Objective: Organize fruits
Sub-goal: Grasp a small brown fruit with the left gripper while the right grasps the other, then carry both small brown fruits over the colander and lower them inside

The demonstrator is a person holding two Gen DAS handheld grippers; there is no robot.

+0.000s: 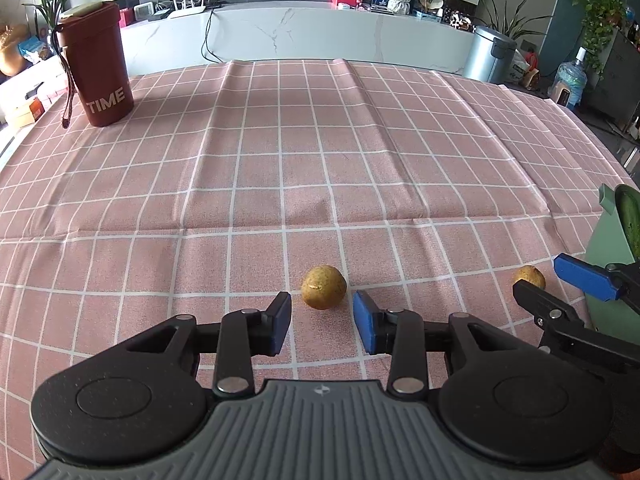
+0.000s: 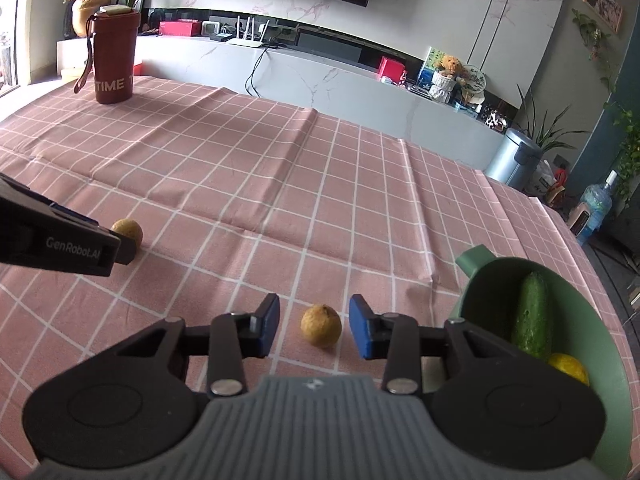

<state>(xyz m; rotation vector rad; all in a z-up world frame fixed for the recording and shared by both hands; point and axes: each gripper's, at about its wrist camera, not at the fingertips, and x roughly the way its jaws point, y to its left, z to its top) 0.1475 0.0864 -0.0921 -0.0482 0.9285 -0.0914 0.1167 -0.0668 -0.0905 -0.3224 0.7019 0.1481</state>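
Two small round yellow-brown fruits lie on the pink checked tablecloth (image 1: pixel 320 160), each framed by a gripper. The left gripper (image 1: pixel 322 322) stands partly open, its blue pads either side of the left fruit (image 1: pixel 324 287) but apart from it — nothing is held. The right gripper (image 2: pixel 314 330) also stands open around the right fruit (image 2: pixel 321 326), pads clear of its skin on both sides. That fruit lies just beside the green bowl (image 2: pixel 476 280), toward the left gripper; the other fruit lies farther from the bowl on the same side. Inside the bowl rest a cucumber (image 2: pixel 532 316) and a yellow fruit (image 2: pixel 570 368). A red tumbler (image 1: pixel 100 68) stands well apart from the bowl, at the far corner.
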